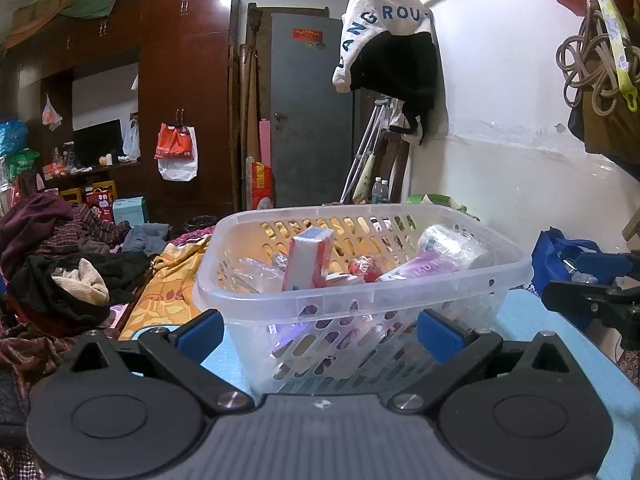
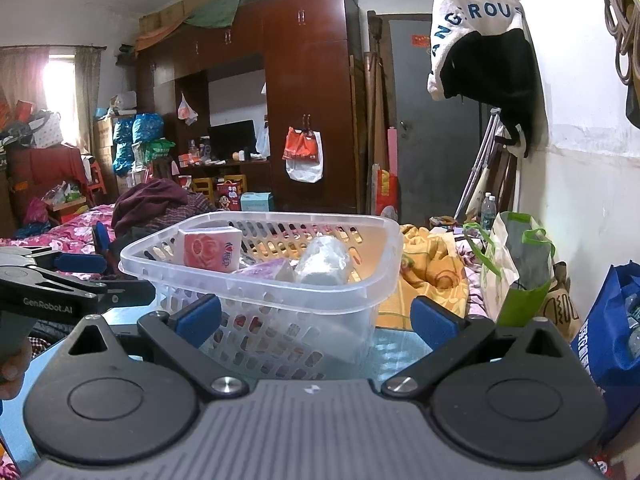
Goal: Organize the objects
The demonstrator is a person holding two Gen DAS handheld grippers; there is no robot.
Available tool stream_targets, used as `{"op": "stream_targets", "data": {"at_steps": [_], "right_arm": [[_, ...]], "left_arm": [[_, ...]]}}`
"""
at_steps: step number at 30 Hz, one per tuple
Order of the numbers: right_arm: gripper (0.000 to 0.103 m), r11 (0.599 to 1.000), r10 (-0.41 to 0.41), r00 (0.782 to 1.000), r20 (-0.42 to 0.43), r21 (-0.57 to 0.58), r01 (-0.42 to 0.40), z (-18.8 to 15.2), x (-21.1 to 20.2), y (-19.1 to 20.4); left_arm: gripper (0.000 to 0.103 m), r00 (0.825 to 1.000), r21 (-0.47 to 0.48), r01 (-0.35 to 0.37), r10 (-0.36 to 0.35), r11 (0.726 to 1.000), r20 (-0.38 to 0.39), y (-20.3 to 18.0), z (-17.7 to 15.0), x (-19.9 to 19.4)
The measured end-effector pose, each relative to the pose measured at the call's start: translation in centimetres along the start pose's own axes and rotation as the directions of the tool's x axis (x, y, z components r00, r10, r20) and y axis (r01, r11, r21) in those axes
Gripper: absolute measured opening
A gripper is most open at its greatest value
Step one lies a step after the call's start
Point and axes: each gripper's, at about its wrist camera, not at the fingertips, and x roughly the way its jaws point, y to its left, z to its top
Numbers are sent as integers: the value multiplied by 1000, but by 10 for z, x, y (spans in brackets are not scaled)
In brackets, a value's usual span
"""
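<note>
cluttered bedroom behind; on the blue table [image 1: 532, 320] my basket [image 1: 360, 300] sits mid-surface, holding a tissue pack [image 2: 212, 248], a purple pack [image 1: 424, 268] and a clear roll [image 2: 326, 260]. my left gripper [image 1: 320, 330] and right gripper [image 2: 316, 318] both gape apart, empty, just before the basket's near wall.

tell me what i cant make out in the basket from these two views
- Left wrist: items low in the basket blur behind its perforated wall.
- Left wrist: purple pack print too small to read.
- Right wrist: pink tissue pack lower half hidden by the rim.
- Basket floor: unseen in both.
</note>
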Motion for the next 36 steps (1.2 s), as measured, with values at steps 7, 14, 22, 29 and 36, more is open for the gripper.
{"op": "stream_targets", "data": {"at_steps": [7,14,22,29,36], "right_arm": [[103,1000,-3,1000,1,-2,3,0,0,1],[103,1000,-5,1000,2,2,5,0,-1,-1],[103,1000,-5,1000,4,1,5,1,-1,-2],[103,1000,-4,1000,1,-4,4,1,-1,-2],[103,1000,-3,1000,1,-4,3,1,-1,-2]], "left_arm": [[103,1000,-1,2,-2,1000,-3,-1,0,0],[103,1000,1,4,-4,1000,-3,-3,1,1],[103,1000,3,10,-10,1000,-8,-6,2,1],[103,1000,2,4,-4,1000,-7,-7,2,1],[103,1000,5,7,-7,1000,-7,-6,2,1]]}}
